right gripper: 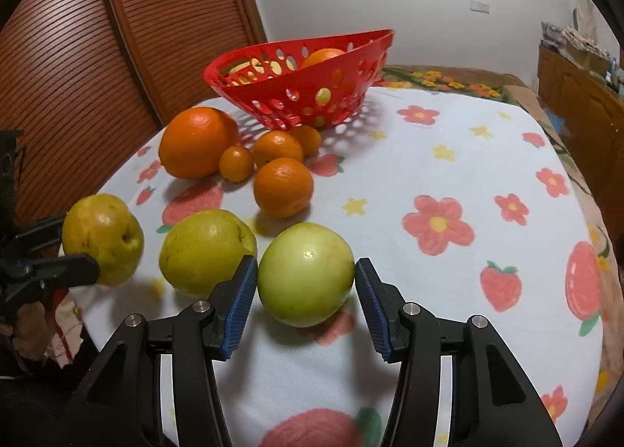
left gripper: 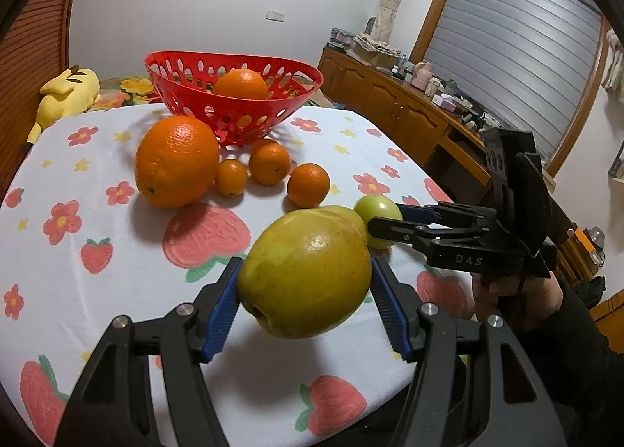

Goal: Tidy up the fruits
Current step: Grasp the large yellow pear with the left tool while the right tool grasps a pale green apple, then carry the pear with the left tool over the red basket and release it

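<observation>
Left gripper: clenched on a yellow-green pear; both blue pads press its flanks, and it is held clear of the cloth at the near edge.
Pear, look: dull yellow-green skin with brown flecks, blossom end turned toward the lens.
Right gripper: jaws astride the green apple; left pad touching it, a thin gap at the right pad, so not yet a grip.
Apple, look: pale green, smooth, one highlight on top; it sits on the tablecloth, near and centre.
Second pear: on the cloth just left of the apple.
Oranges: one large orange far left, three small ones right of it, near the basket.
Basket: red, perforated, at the far side; one orange inside it.
Hidden: basket floor, and the second pear in the left view behind the held one.
Cut off: person's hand under the right gripper, only partly shown.
</observation>
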A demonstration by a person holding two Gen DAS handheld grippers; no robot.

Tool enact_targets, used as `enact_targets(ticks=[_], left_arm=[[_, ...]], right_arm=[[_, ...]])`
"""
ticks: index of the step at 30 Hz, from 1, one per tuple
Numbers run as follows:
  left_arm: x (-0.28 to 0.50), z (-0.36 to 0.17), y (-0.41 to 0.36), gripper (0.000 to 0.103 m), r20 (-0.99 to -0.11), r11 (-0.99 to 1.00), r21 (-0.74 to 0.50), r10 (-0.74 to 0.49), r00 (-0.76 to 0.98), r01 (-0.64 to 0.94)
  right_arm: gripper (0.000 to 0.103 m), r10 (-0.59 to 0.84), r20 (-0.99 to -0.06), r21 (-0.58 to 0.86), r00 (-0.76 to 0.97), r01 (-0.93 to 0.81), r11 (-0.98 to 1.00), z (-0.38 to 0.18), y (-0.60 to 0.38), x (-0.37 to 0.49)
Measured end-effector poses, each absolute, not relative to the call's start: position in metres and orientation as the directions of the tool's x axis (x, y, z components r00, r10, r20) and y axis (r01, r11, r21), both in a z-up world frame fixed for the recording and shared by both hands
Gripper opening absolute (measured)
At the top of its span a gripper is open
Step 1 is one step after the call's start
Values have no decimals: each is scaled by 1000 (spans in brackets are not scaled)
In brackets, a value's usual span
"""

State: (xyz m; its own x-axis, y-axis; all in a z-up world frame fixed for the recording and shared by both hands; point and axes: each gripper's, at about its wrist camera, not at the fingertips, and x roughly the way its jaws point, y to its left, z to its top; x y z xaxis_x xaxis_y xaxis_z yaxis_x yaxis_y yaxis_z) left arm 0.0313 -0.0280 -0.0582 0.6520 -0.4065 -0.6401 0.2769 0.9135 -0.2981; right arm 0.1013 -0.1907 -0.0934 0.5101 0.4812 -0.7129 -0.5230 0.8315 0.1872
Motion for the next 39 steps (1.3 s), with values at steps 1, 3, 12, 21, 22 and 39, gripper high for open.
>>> enact_targets(ticks=[1,3,12,21,22,39], left_arm=[[32,-58,-28,64,-640,914,-297,-405,653,275],[33,-58,-28,63,-640,915,-297,-403,654,273],[33,-57,-26,64,-639,916,-297,-401,656,271],[43,-50,-21,64,-633,925,-272,-380,674,266],[46,-48,-20,64,-630,926,-267,-376,680,266],[105,-12,-3,64,-583,946,-193,-324,745,260]], right_arm=[[52,480,-713,186,511,-522,832,-94,-192,101],[53,471,-714,175,517,-519,836,-93,-192,100],[56,465,-717,173,519,-513,841,-96,-187,104],[55,459,-717,161,525,-516,841,-94,-185,105],[55,459,-713,160,529,-515,842,-92,-186,106],[55,495,-638,110,589,-566,817,-37,-182,132]])
